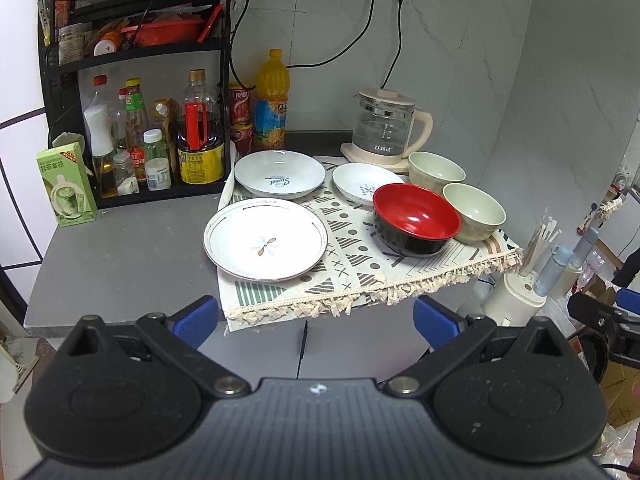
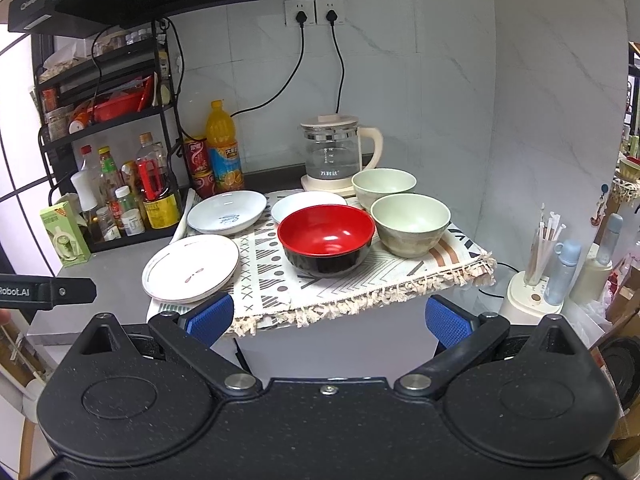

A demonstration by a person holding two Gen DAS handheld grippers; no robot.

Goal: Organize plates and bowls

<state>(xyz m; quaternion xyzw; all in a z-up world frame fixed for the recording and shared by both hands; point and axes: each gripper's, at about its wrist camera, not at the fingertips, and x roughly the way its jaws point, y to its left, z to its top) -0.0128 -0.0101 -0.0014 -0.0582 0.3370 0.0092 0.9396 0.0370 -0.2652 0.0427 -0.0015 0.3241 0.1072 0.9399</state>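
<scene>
Three white plates lie on a patterned cloth (image 1: 352, 268): a flower plate (image 1: 266, 240) at the front left, a lettered plate (image 1: 280, 174) behind it, and a small plate (image 1: 366, 184) at the back. A red and black bowl (image 1: 416, 218) and two pale green bowls (image 1: 474, 212) (image 1: 436, 168) stand on the right. The right wrist view shows the flower plate (image 2: 191, 268), the red bowl (image 2: 326, 240) and the green bowls (image 2: 410, 224) (image 2: 384, 188). My left gripper (image 1: 316, 320) is open and empty, before the cloth's front edge. My right gripper (image 2: 330, 320) is open and empty there too.
A black rack with sauce bottles (image 1: 156, 148) stands at the back left, with a green carton (image 1: 66, 184) beside it. An orange juice bottle (image 1: 272, 100) and a glass kettle (image 1: 386, 128) stand at the back wall. A straw holder (image 1: 520, 288) stands beyond the counter's right edge.
</scene>
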